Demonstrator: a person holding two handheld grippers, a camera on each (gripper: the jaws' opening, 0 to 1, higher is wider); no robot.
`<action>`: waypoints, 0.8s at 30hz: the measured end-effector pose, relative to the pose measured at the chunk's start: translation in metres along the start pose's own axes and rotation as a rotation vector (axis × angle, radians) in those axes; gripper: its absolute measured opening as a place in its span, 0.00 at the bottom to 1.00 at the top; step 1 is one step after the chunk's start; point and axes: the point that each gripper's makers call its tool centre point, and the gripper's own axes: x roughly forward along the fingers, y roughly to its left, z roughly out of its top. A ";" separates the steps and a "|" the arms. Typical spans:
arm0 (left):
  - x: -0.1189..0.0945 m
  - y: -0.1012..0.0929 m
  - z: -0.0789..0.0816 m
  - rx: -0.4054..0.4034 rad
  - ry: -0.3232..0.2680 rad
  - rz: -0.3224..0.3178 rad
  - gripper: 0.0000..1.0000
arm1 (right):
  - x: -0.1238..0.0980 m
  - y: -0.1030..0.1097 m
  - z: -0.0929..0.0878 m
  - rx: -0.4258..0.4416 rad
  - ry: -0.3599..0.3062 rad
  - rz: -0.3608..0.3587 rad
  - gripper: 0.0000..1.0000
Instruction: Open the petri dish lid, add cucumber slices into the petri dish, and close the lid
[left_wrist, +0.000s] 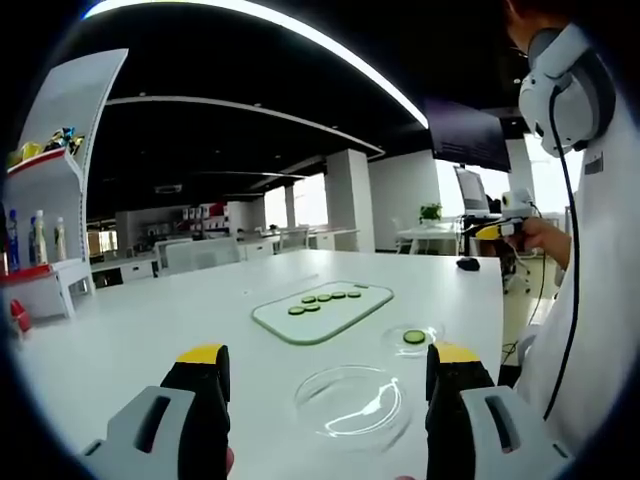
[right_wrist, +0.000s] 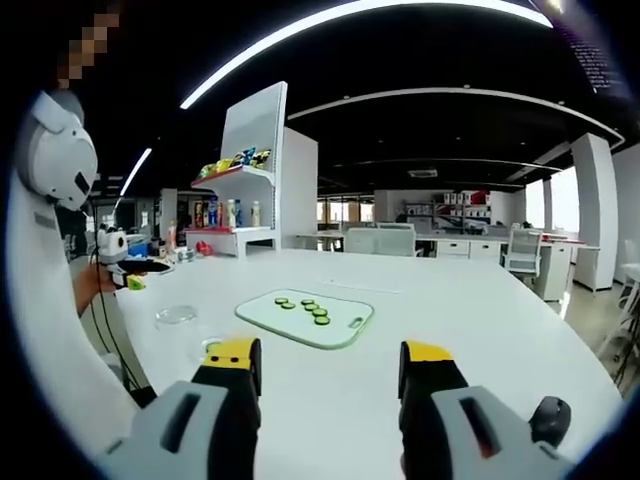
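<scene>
A pale green cutting board (left_wrist: 322, 308) lies mid-table with several cucumber slices (left_wrist: 325, 298) on it. To its right sits a clear petri dish (left_wrist: 414, 338) holding one cucumber slice. An empty clear round dish part (left_wrist: 350, 400), base or lid I cannot tell, lies nearer, low between my left gripper's jaws. My left gripper (left_wrist: 330, 355) is open and holds nothing. In the right gripper view the cutting board (right_wrist: 305, 318) with slices (right_wrist: 305, 307) lies ahead; the empty clear dish (right_wrist: 177, 314) sits to its left. My right gripper (right_wrist: 330, 352) is open over bare table.
A person in white with a headset (left_wrist: 590, 250) is at the table's right edge, a hand holding a yellow-tipped device (left_wrist: 497, 230). Black mouse (left_wrist: 467, 264) near it; another mouse (right_wrist: 550, 420) lies close right. White shelf with bottles (right_wrist: 245, 180) stands back left.
</scene>
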 end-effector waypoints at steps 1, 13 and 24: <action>0.000 0.000 0.000 0.001 0.001 0.000 0.80 | 0.001 0.001 0.000 -0.001 0.002 0.004 0.55; -0.003 -0.001 -0.003 0.007 0.005 -0.001 0.81 | 0.015 0.016 0.007 -0.028 0.016 0.070 0.56; -0.004 -0.011 0.000 0.028 0.013 -0.012 0.82 | 0.037 0.041 0.009 -0.064 0.034 0.184 0.57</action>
